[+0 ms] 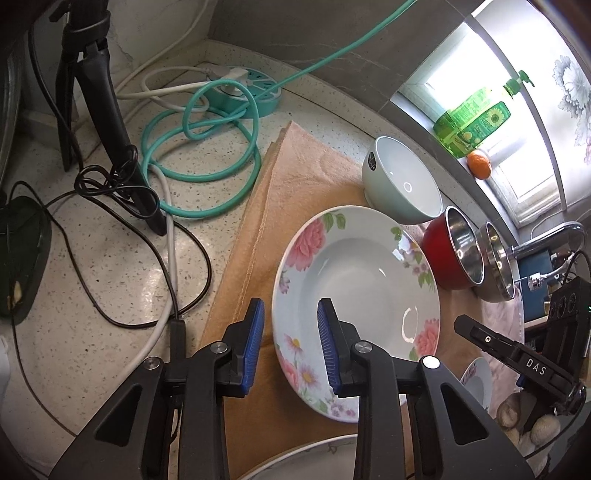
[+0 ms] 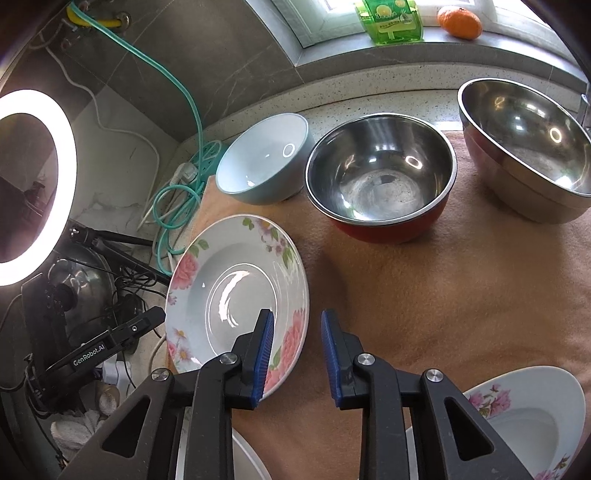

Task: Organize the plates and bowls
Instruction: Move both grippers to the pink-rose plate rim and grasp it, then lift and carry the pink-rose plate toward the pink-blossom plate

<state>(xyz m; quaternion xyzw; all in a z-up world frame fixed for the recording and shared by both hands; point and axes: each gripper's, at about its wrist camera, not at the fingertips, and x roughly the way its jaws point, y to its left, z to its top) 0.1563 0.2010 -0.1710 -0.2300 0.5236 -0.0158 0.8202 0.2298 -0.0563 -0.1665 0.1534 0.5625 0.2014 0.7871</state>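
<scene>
A flowered deep plate (image 1: 354, 273) (image 2: 229, 280) lies on an orange cloth (image 1: 295, 177) (image 2: 443, 295). My left gripper (image 1: 291, 347) straddles its left rim, one blue pad outside and one over the plate, with a gap on both sides. My right gripper (image 2: 297, 354) straddles the opposite rim the same way, not pressing. Behind the plate stand a light blue bowl (image 1: 402, 181) (image 2: 266, 158), a red steel-lined bowl (image 1: 454, 251) (image 2: 380, 177) and a bare steel bowl (image 1: 496, 266) (image 2: 524, 144). A second flowered dish (image 2: 532, 417) sits near right.
Left of the cloth lie a teal cable coil (image 1: 207, 147), a power strip (image 1: 255, 92), black cords and a tripod leg (image 1: 110, 122). A ring light (image 2: 33, 184) stands far left. A soap bottle (image 2: 391, 18) and an orange (image 2: 460, 20) sit on the sill. A white plate rim (image 1: 314, 458) lies below.
</scene>
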